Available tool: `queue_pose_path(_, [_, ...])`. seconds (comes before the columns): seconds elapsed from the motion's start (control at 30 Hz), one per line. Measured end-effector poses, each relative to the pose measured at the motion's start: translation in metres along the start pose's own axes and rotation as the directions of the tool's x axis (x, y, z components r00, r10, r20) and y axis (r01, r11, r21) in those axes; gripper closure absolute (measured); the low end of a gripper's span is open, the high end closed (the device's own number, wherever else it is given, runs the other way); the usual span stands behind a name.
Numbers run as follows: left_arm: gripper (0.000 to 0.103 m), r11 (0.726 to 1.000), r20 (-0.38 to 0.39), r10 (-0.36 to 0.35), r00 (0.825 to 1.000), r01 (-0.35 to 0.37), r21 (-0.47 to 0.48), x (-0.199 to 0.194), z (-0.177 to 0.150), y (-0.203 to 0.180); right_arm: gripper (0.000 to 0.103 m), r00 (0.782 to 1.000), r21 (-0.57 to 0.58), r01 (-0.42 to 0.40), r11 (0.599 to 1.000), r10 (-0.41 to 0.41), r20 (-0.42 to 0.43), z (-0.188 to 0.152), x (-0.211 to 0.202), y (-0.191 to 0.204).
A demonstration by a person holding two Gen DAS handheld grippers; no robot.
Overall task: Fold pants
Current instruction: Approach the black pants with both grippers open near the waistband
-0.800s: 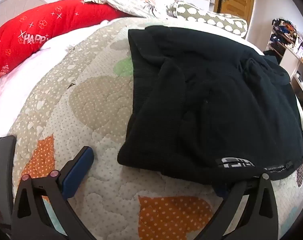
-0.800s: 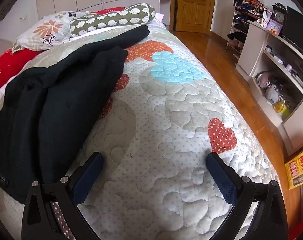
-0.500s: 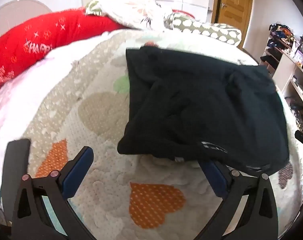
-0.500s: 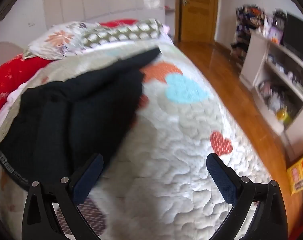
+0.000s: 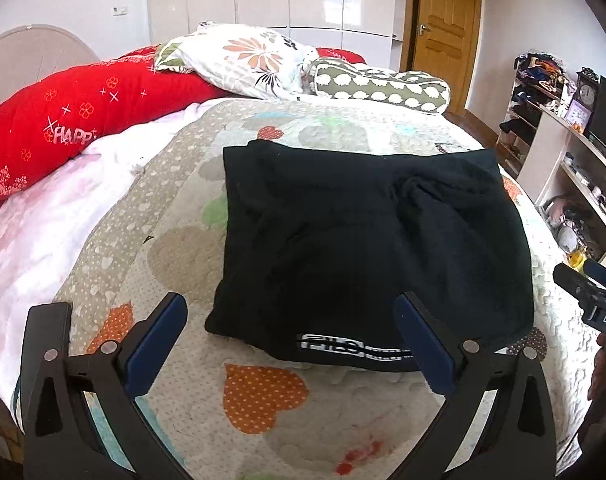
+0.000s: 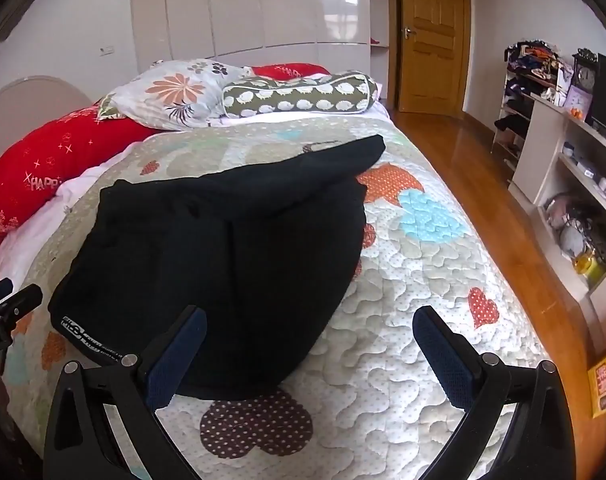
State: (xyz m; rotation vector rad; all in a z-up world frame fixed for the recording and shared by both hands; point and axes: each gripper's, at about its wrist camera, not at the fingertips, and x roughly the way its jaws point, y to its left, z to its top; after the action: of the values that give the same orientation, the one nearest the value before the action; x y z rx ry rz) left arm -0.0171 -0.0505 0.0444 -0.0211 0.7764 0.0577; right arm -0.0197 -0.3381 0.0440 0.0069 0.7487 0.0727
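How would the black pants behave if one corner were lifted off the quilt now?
The black pants would probably droop and unfold: they lie in soft, rumpled layers. Pushed, they would likely bunch rather than slide, as the quilt looks textured. Both tongs are open.

Both the left gripper (image 5: 291, 340) and right gripper (image 6: 309, 344) have black angular plastic frames with triangular cut-outs, silver screws at the joints and dark blue textured pads (image 6: 443, 356). White lettering marks the right gripper's side.

We're in a home bedroom: quilted bed (image 6: 403, 320), pillows (image 6: 175, 96) at the far end, wardrobe (image 6: 263, 8), wooden door (image 6: 431, 36) far right.
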Motion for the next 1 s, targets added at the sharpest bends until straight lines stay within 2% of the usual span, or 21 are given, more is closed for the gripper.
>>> queue_pose_path(0.2, [0.000,1.000,0.009,-0.004,1.000,0.004,0.011,-0.005,0.001,-0.010,0.000,1.000,0.003,-0.025,1.000,0.025,0.005,0.000,-0.005,0.002])
queue_pose_path(1.0, [0.000,0.999,0.013,-0.017,1.000,0.017,0.028,-0.004,0.003,-0.026,0.000,1.000,0.009,-0.031,0.999,0.031,0.002,-0.001,-0.001,-0.004])
